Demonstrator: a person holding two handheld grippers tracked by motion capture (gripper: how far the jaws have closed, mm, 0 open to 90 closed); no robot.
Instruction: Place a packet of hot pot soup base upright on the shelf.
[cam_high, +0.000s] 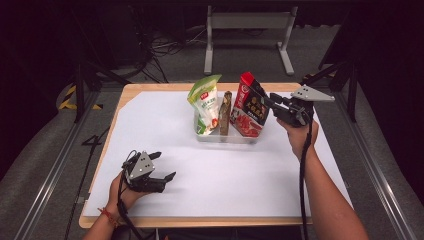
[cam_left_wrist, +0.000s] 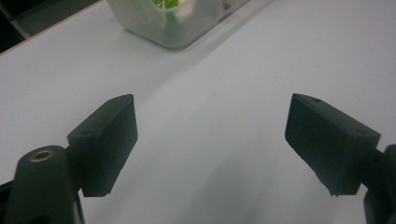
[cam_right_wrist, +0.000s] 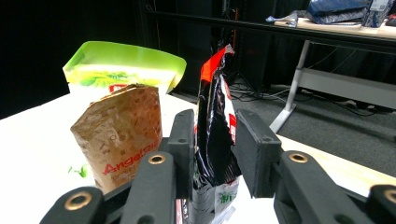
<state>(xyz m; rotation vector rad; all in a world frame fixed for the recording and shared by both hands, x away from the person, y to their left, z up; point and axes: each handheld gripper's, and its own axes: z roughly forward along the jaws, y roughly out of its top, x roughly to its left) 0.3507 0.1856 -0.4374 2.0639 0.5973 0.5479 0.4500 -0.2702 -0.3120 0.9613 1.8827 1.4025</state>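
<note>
A clear plastic bin (cam_high: 227, 136) stands on the white sheet (cam_high: 215, 175) that covers the wooden table (cam_high: 125, 95), a little right of the middle and toward the far side. Three packets stand upright in it, side by side. At the left is a green and white pouch (cam_high: 205, 102), in the middle a narrow brown paper packet (cam_high: 225, 112), and at the right a red and black bag (cam_high: 250, 107).

The right gripper (cam_high: 265, 97) reaches in from the right at the height of the red and black bag's upper part, held level by the person's right hand (cam_high: 298, 135). In the right gripper view, the red and black bag (cam_right_wrist: 214, 126) stands between the two black jaws. The left jaw lies against the bag's side, while a narrow gap shows between the bag and the right jaw, so the jaws are partly open around the bag and do not pinch it. The brown paper packet (cam_right_wrist: 122, 135) shows just to the left of the jaws, and the green and white pouch (cam_right_wrist: 116, 65) rises behind it.

The left gripper (cam_high: 162, 166) rests low over the near left part of the white sheet, well apart from the bin, held by the person's left hand (cam_high: 122, 192). In the left gripper view its jaws stand wide open with only the bare white sheet (cam_left_wrist: 210, 140) between them, and a corner of the clear plastic bin (cam_left_wrist: 168, 23) shows at the far edge.
</note>
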